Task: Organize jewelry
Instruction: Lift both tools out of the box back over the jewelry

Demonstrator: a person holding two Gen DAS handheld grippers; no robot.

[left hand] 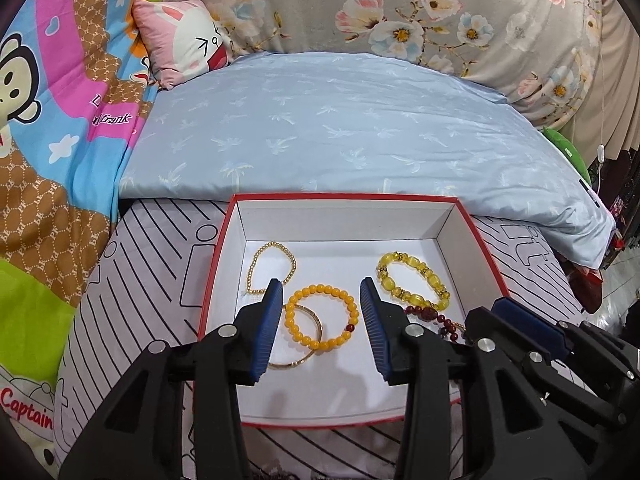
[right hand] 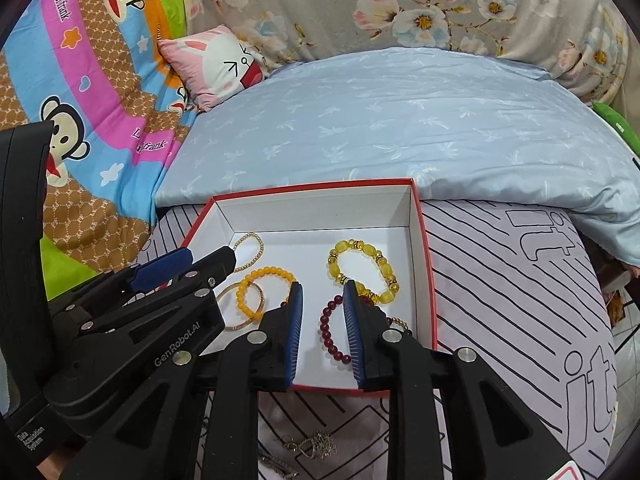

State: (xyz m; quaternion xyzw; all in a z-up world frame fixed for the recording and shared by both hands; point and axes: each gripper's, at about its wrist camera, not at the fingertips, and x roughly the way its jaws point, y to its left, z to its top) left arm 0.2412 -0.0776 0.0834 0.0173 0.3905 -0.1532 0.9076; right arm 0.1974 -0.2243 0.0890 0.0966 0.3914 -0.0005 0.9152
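A red-rimmed white box [left hand: 224, 236] [right hand: 424, 248] sits on the bed. In it lie a thin gold bead bracelet [left hand: 256, 256] [right hand: 256, 246], an orange bead bracelet [left hand: 340, 292] [right hand: 266, 271] over a gold bangle [left hand: 318, 326] [right hand: 240, 324], a yellow chunky bracelet [left hand: 404, 280] [right hand: 340, 268] and a dark red bead bracelet [left hand: 428, 314] [right hand: 326, 330]. My left gripper [left hand: 322, 292] is open and empty above the orange bracelet. My right gripper [right hand: 320, 290] is open and empty over the dark red bracelet.
The box rests on a grey striped sheet [right hand: 500, 280]. A light blue quilt [left hand: 340, 128] lies behind it, a pink rabbit pillow [left hand: 188, 40] at the back left. Loose gold chain jewelry [right hand: 312, 446] lies on the sheet in front of the box.
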